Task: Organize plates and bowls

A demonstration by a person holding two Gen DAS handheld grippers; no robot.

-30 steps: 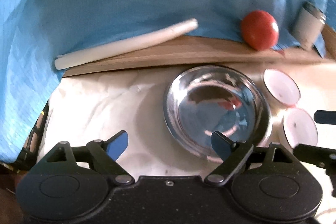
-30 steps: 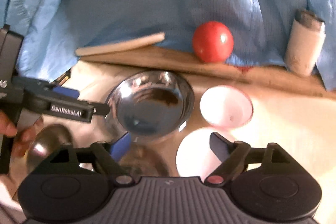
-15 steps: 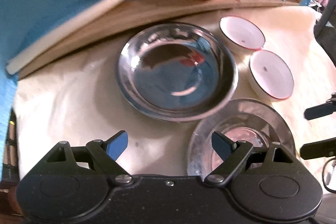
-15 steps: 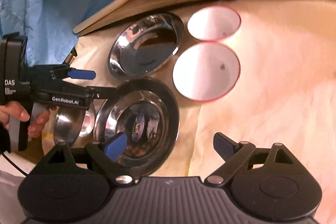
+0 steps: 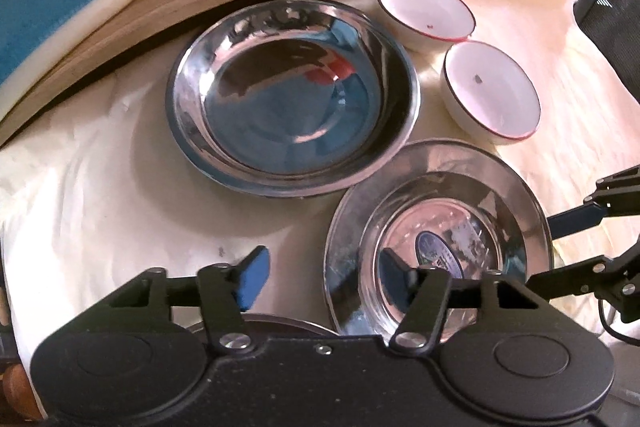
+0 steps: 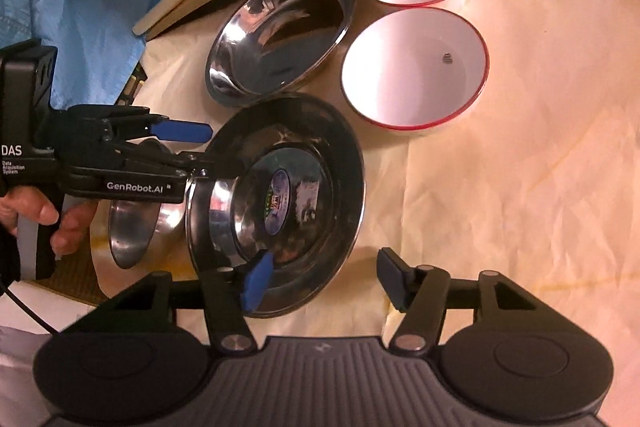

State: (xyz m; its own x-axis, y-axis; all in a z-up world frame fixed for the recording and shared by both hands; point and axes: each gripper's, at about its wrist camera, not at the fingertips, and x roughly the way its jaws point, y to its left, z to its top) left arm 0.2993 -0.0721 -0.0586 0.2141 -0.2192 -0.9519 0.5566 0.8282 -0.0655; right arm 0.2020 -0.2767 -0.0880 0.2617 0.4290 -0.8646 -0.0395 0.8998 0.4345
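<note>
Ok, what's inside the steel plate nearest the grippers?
The steel plate holds no food or dish; only a round sticker label sits at its centre. Its near rim is partly hidden by the right gripper, so that bit can't be checked.

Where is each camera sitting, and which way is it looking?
Left wrist: sits on the left gripper, looking steeply down at the steel plates and white bowls; its own open fingers show, and the right gripper pokes in from the right.
Right wrist: sits on the right gripper, looking down too; its own open fingers show, plus the left gripper and the hand holding it.
Both see the stickered plate, the plain plate and two white bowls.
</note>
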